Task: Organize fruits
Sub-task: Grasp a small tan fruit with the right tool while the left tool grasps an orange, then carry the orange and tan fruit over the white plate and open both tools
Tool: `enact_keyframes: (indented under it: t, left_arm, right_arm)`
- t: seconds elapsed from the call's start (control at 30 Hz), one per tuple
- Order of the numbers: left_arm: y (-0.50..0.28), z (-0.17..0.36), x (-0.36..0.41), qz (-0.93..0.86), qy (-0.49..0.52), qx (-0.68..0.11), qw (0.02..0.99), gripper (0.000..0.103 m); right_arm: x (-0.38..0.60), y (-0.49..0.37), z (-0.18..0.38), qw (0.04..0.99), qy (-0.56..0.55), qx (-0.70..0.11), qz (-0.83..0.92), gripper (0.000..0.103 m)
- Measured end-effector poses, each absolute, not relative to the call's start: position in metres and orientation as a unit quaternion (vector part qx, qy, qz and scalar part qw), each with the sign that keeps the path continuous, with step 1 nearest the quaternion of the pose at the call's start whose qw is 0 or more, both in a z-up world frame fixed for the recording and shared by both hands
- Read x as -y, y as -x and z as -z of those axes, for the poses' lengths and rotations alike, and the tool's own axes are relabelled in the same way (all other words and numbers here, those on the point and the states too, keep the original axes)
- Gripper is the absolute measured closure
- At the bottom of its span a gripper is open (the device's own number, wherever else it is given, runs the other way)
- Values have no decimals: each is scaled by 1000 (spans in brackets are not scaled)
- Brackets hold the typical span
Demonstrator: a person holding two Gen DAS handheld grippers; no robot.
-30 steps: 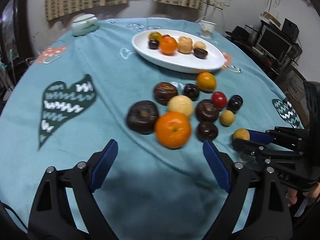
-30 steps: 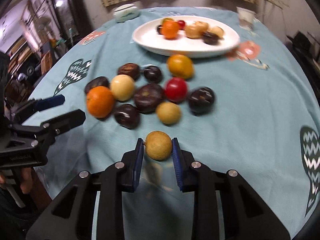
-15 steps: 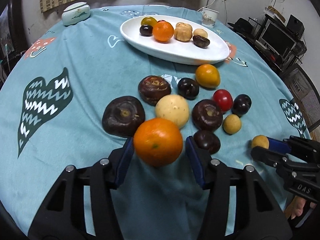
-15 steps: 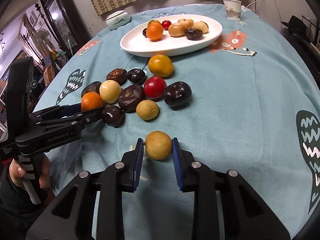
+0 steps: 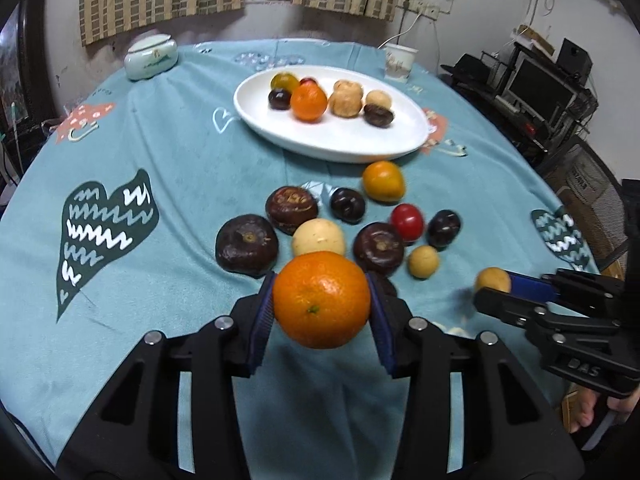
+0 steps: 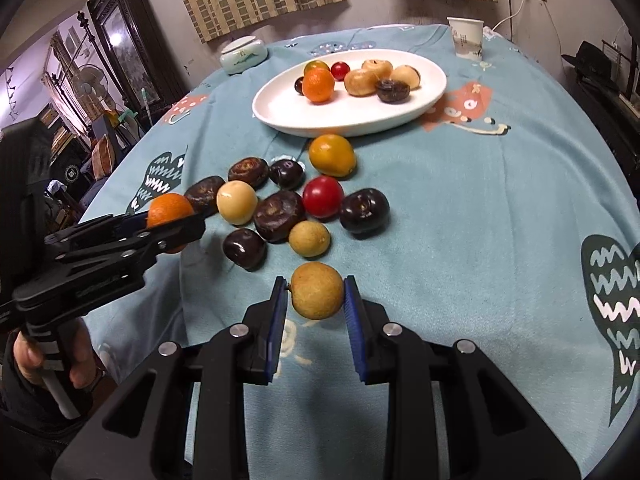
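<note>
My left gripper (image 5: 321, 300) is shut on a large orange (image 5: 321, 299) and holds it above the teal cloth; it also shows in the right wrist view (image 6: 168, 210). My right gripper (image 6: 316, 298) is shut on a small tan round fruit (image 6: 316, 290), seen in the left wrist view too (image 5: 493, 279). Several loose fruits lie on the cloth: dark brown ones (image 5: 247, 243), a cream one (image 5: 318, 237), a red one (image 5: 407, 221), a yellow-orange one (image 5: 383, 181). A white oval plate (image 5: 344, 142) behind them holds several fruits.
A pale green lidded dish (image 5: 151, 58) stands at the far left of the round table. A paper cup (image 5: 400, 60) stands behind the plate on the right. Dark furniture and monitors (image 5: 548, 88) stand beyond the table's right edge.
My left gripper closed on the orange and lifted it off the cloth. My right gripper kept its hold on the tan fruit and rose a little.
</note>
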State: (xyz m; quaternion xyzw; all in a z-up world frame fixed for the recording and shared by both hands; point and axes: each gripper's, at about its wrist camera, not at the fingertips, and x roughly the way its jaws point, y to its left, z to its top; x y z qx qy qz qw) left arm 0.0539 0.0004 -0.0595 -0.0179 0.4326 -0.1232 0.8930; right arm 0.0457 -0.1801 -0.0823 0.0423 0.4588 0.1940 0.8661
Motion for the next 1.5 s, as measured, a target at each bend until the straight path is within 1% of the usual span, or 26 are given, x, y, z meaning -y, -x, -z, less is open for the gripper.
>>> enact_keyframes:
  t: [0.13, 0.33, 0.47, 0.6, 0.77, 0.87, 1.03, 1.27, 1.3, 1.33, 1.37, 1.4, 1.5]
  left_arm:
    - [-48, 48, 2, 135, 17, -420, 897, 59]
    - [-61, 40, 2, 144, 18, -422, 895, 59]
    - [-88, 25, 8, 149, 4, -412, 899, 59]
    - [-143, 19, 13, 134, -9, -421, 897, 59]
    - [-215, 27, 10, 106, -11, -444, 890, 59]
    - [-245, 39, 6, 98, -1, -464, 880, 59]
    - [-266, 51, 5, 97, -3, -474, 875, 59]
    - [-286, 60, 4, 95, -3, -483, 871, 57]
    - [-289, 59, 4, 91, -3, -483, 871, 57]
    - [-290, 57, 3, 92, 1, -480, 872, 46]
    - [-288, 50, 0, 93, 7, -468, 879, 32]
    - [-284, 41, -3, 90, 10, -453, 887, 29]
    - [-266, 14, -12, 92, 9, -420, 903, 27]
  right_arm:
    - [178, -46, 75, 871, -39, -451, -191, 74]
    - [174, -59, 69, 872, -32, -451, -190, 74]
    - [170, -85, 55, 876, -21, -442, -192, 74]
    - [161, -132, 45, 873, -9, -444, -201, 74]
    - [142, -193, 37, 878, 19, -433, -204, 74]
    - [135, -230, 46, 873, 22, -441, -208, 74]
    - [131, -264, 69, 861, 20, -464, -208, 74]
    - [126, -275, 75, 861, 26, -460, -215, 74]
    - [124, -276, 75, 864, 34, -456, -210, 73]
    - [121, -279, 75, 867, 47, -455, -199, 72]
    - [120, -281, 75, 868, 56, -456, -188, 72]
    - [120, -281, 73, 870, 62, -453, -181, 72]
    - [126, -274, 58, 878, 55, -439, -183, 72]
